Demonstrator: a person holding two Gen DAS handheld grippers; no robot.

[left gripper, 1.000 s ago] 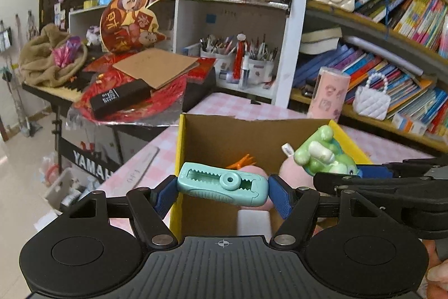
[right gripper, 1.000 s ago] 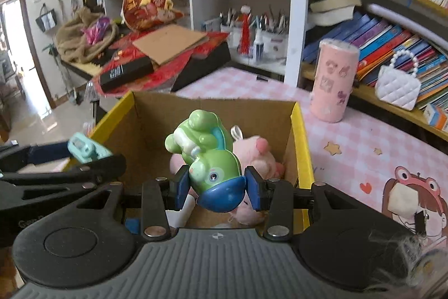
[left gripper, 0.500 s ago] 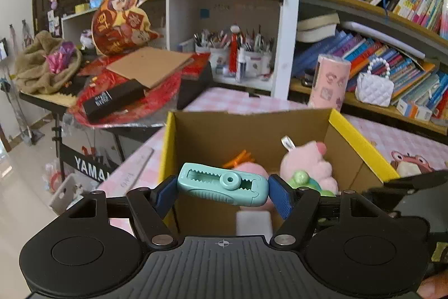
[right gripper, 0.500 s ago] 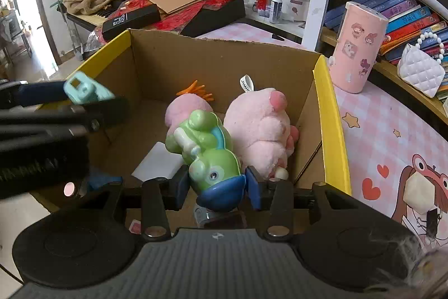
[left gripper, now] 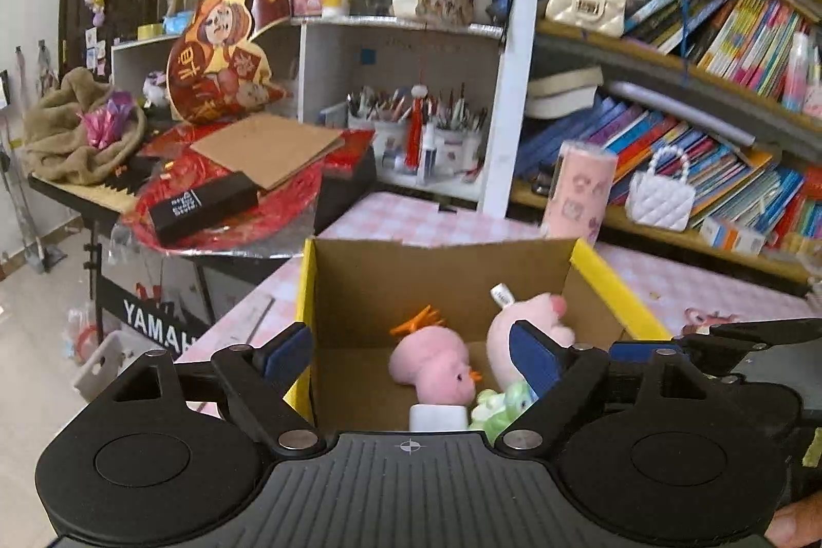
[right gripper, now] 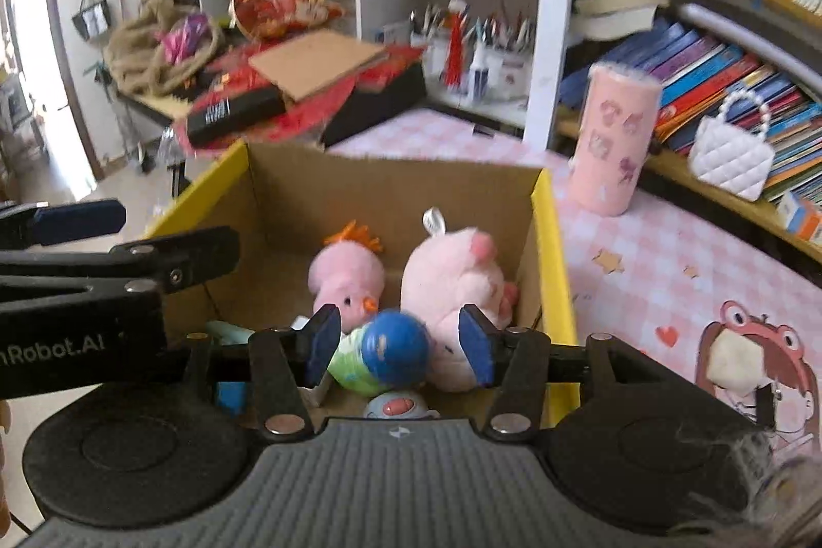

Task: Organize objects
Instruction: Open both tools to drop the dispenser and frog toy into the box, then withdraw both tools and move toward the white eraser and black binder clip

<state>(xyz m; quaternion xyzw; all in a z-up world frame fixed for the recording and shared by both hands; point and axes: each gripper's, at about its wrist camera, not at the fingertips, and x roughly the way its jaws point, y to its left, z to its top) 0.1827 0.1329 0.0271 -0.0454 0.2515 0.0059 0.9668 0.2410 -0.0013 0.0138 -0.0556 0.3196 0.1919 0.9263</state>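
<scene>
A cardboard box with yellow flaps [left gripper: 606,276] [right gripper: 544,234] stands on the pink checked table. In it lie a pink chick plush [left gripper: 431,365] [right gripper: 347,273], a pink pig plush [left gripper: 524,317] [right gripper: 457,276] and the green and blue toy [right gripper: 383,355] [left gripper: 501,407]. A bit of the teal clip [right gripper: 228,332] shows on the box floor at the left. My left gripper [left gripper: 411,355] is open and empty over the box's near left edge. My right gripper [right gripper: 400,345] is open, with the green toy lying loose between and below its fingers.
A pink cup [right gripper: 614,139] stands on the table right of the box. Bookshelves [left gripper: 693,86] fill the right side, with a white purse [right gripper: 729,150]. A cluttered keyboard stand [left gripper: 154,199] with red wrapping and a black box stands to the left. A white card [left gripper: 439,417] lies in the box.
Both grippers have opened. The teal clip has left my left gripper and the green toy has dropped from my right gripper into the box. Both grippers have lifted slightly.
</scene>
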